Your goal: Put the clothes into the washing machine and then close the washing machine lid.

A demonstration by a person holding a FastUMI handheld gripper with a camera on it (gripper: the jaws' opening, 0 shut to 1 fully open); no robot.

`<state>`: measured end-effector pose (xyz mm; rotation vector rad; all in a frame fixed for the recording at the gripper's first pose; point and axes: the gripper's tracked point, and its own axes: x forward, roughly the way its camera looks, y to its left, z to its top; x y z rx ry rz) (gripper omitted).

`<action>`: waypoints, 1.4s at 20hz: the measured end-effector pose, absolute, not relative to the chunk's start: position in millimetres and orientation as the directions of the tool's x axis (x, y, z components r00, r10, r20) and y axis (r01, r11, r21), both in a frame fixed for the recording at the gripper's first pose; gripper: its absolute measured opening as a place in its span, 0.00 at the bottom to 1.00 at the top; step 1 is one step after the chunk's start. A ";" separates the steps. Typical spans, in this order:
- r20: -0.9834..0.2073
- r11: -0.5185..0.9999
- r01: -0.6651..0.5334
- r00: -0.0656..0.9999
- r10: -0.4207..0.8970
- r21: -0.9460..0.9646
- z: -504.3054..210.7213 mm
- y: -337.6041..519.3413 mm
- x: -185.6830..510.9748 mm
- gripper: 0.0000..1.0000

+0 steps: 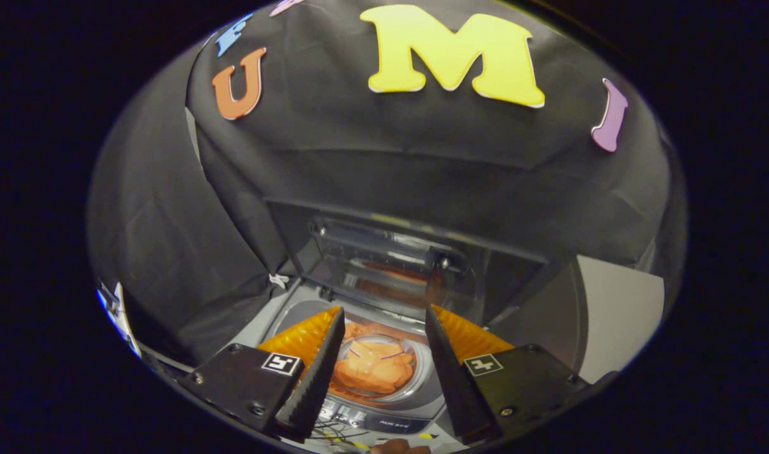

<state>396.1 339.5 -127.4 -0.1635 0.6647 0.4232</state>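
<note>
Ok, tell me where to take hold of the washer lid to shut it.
Take the lid by its upper free edge, coming from the front over the drum. It stands raised behind the opening, hinged at the back, so that edge swings down. The gripper fingers are open, holding nothing, with the orange clothes in the drum.

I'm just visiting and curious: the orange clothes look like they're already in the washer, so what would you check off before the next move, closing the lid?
1. Orange clothes inside the drum: ok, they lie in the tub.
2. Nothing hanging over the drum rim: ok on the visible part; the near edge is hidden.
3. Gripper empty: ok, fingers open, nothing between them.
4. Lid state: not ok, it stands raised beyond the fingers.
5. Path to the lid free: ok, as far as can be seen.
6. Lid hinge or catch: cannot tell.
</note>
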 end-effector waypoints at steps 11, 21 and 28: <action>-0.561 0.907 -0.420 0.752 0.345 -0.006 -66.6 364.2 440.1 0.80; -0.611 0.942 -0.333 0.737 0.287 0.040 -94.2 368.9 506.1 0.80; -0.654 0.952 -0.304 0.713 0.255 0.040 -118.5 373.0 537.8 0.80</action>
